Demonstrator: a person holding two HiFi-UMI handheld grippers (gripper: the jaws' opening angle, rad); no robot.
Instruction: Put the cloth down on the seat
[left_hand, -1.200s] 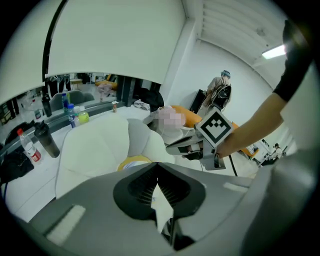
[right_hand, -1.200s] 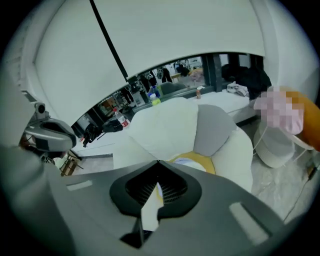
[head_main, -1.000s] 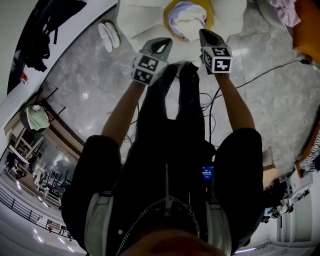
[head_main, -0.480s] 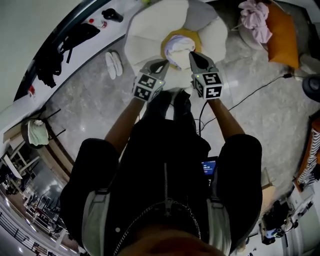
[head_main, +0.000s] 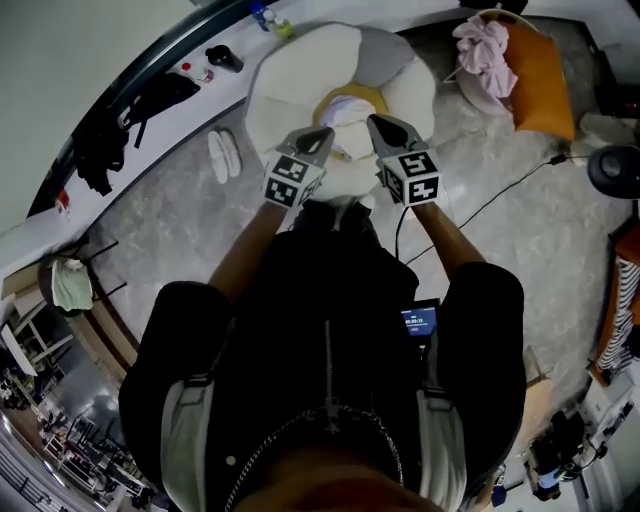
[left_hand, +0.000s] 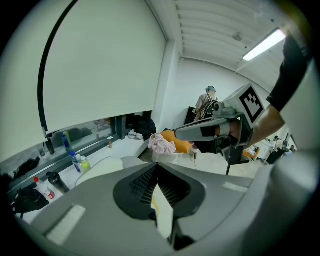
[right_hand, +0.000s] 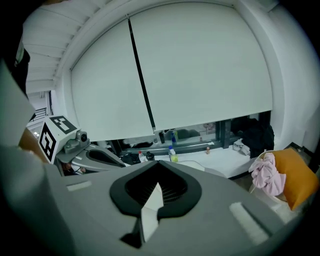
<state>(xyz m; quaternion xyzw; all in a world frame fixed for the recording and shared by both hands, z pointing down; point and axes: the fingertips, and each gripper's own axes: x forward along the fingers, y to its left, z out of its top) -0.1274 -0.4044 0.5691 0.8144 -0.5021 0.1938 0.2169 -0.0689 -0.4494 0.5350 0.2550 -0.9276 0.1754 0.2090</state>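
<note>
The seat (head_main: 290, 80) is a cream flower-shaped cushion with a yellow middle, on the floor ahead of me. A white cloth (head_main: 347, 108) lies bunched on that yellow middle. Both grippers hang above the seat's near edge, side by side, and neither touches the cloth. My left gripper (head_main: 322, 133) is shut with its jaw tips together, and nothing is held in the left gripper view (left_hand: 157, 164). My right gripper (head_main: 375, 120) is also shut and empty (right_hand: 159, 164). Each gripper shows in the other's view.
A pink garment (head_main: 485, 45) lies in a basket beside an orange cushion (head_main: 540, 85) at the upper right. White slippers (head_main: 220, 155) sit left of the seat. A cable (head_main: 500, 190) runs across the marble floor. Bottles (head_main: 265, 18) and dark clothes (head_main: 130, 115) line the window ledge.
Both grippers have risen away from the seat and stayed shut. The cloth stays on the seat's middle. The head view now takes in the whole seat and more floor.
</note>
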